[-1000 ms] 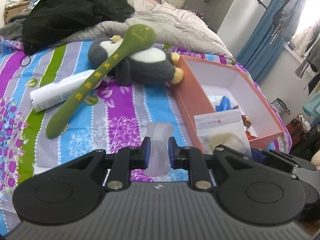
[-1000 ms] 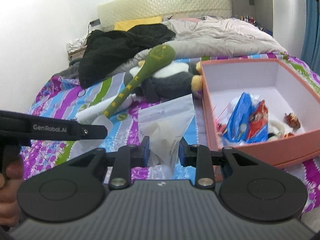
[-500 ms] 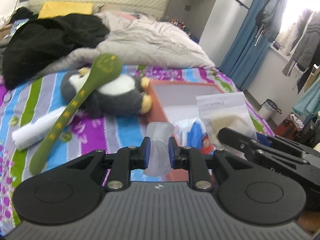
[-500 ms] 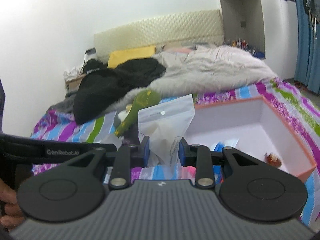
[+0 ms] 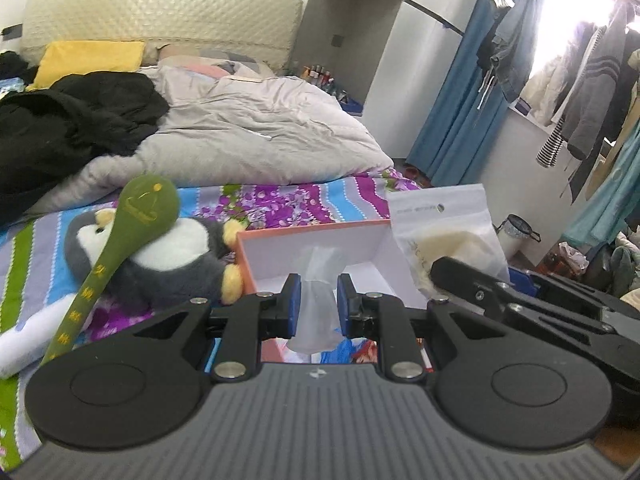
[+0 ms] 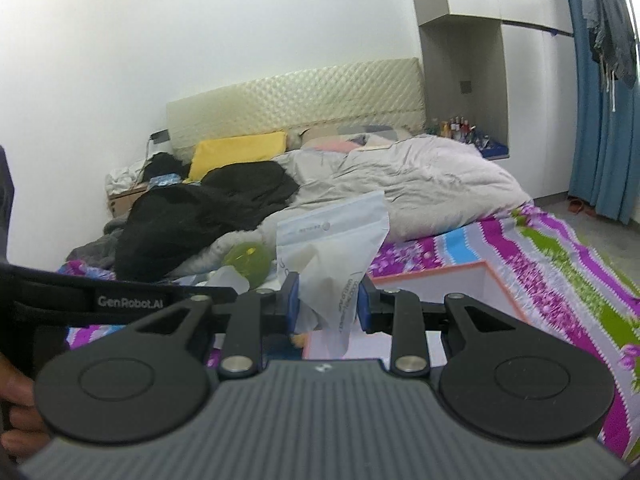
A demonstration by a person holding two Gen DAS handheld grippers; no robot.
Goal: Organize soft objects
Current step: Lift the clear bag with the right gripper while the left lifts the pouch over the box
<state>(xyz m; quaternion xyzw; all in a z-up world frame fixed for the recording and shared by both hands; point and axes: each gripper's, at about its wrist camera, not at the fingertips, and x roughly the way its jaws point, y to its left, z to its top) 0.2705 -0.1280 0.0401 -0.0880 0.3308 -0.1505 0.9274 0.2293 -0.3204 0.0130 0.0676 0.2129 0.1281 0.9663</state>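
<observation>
Left wrist view first: my left gripper (image 5: 314, 300) is clamped on a small frosted pouch (image 5: 318, 300), which stands up between the blue pads and hangs over the near end of the orange box (image 5: 308, 240). What the pouch holds I cannot make out through the cloudy film. Most of the box floor is hidden behind the gripper body; only slivers of blue and red packaging (image 5: 352, 352) show under the fingers. Just left of the box lies a plush penguin (image 5: 172, 256), with a long green spoon-shaped toy (image 5: 132, 224) lying across it. Left of that, a white tube (image 5: 20, 344) is cut off by the frame edge.

From the right wrist view, my right gripper (image 6: 325, 304) is pinched on a clear zip bag (image 6: 332, 248) with a pale cream thing inside, held above the box's near left corner; its printing is too small to read. Only one corner of the box rim (image 6: 460, 270) shows here. Beyond the box, a black coat (image 6: 208, 216) and a grey quilt (image 6: 420, 184) are heaped on the bed.
</observation>
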